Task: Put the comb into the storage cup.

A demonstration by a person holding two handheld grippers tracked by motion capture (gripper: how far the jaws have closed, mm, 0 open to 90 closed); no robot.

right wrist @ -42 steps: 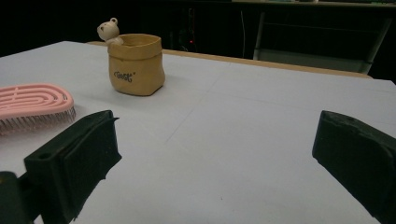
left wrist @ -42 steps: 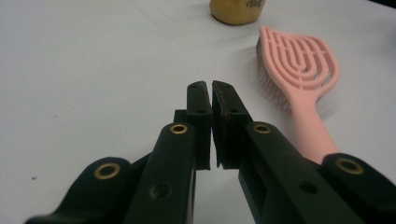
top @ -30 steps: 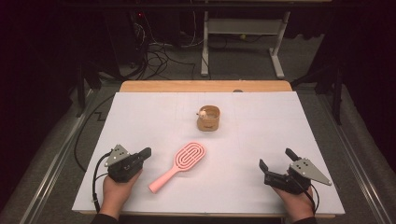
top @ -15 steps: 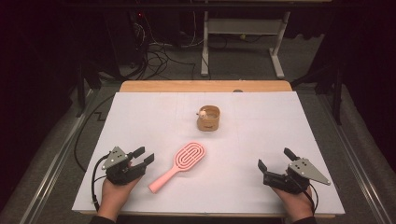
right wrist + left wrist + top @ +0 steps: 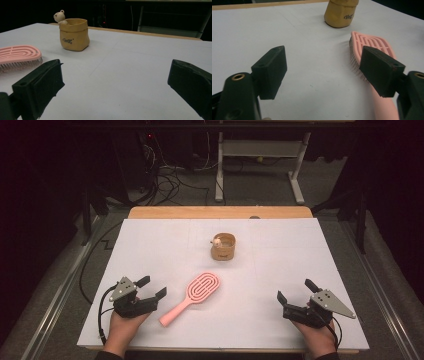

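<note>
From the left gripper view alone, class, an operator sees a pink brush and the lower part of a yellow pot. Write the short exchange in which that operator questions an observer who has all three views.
Operator: What is at the pot's rim?
Observer: A small bear figure peeks over the rim of the yellow pot.
Operator: Is the right gripper holding anything?
Observer: No, the right gripper is open above the white table, with nothing between its jaws.
Operator: Which way does the brush lie?
Observer: The pink brush has its head toward the pot and its handle toward the person's edge.
</note>
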